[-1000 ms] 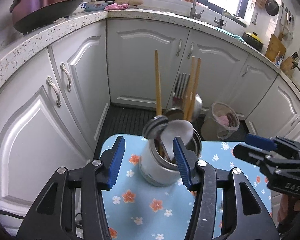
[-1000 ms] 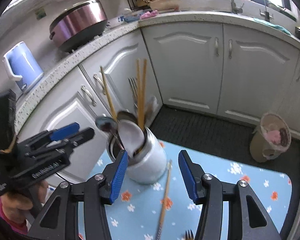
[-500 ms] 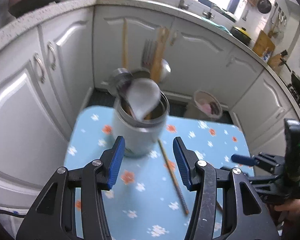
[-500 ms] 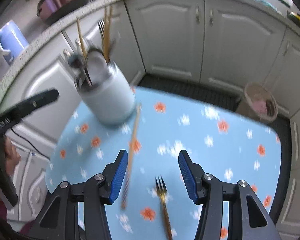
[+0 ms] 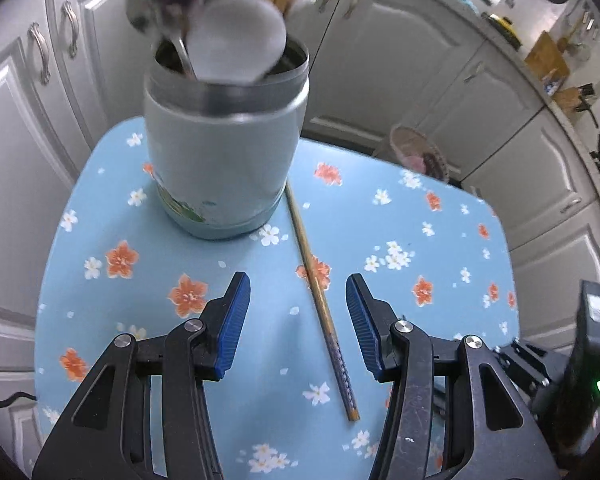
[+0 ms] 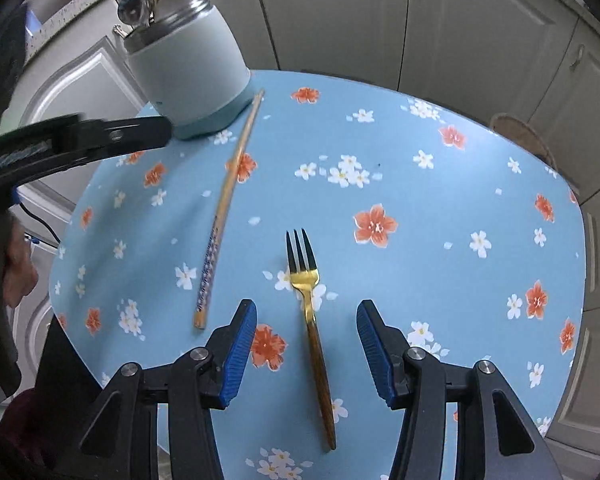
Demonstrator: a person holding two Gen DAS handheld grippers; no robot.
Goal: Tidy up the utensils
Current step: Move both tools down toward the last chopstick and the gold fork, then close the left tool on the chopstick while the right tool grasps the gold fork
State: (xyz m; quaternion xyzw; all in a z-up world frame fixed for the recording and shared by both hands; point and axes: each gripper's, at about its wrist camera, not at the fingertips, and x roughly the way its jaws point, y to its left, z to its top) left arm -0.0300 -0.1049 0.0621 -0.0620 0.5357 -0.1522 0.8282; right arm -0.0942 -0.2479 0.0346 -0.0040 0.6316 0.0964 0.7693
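Chopstick (image 5: 320,292) lay flat on the blue floral table cover (image 5: 440,240), running lengthwise through the gap of the left gripper (image 5: 296,320), its patterned end nearest the gripper body and its plain end touching the base of the pale utensil holder (image 5: 220,160) straight ahead. Left gripper's blue pads (image 5: 230,320) stood about half apart, clamped on nothing, not visibly touching the chopstick. Holder stood upright ahead and slightly left of the left gripper, stuffed with a ladle (image 5: 236,40), a metal spoon (image 5: 164,4) and wooden sticks, blurred at the top. Small green printed decoration near the holder's foot, no readable lettering.

Fork (image 6: 312,320), gold with dark tines, lay flat with its handle between the fingers of the right gripper (image 6: 306,344), tines pointing away from it. Right gripper's pads (image 6: 240,352) also about half apart, gripping nothing; contact with the fork could not be told. Same chopstick sat left of the right gripper, slanting up toward the holder far ahead on the left.

Left gripper's black arm crossed the left side of the right wrist view, bearing white lettering too blurred to read. Black device with a green light (image 5: 598,386) sat right of the left gripper. White cabinets (image 5: 380,60) beyond the table.
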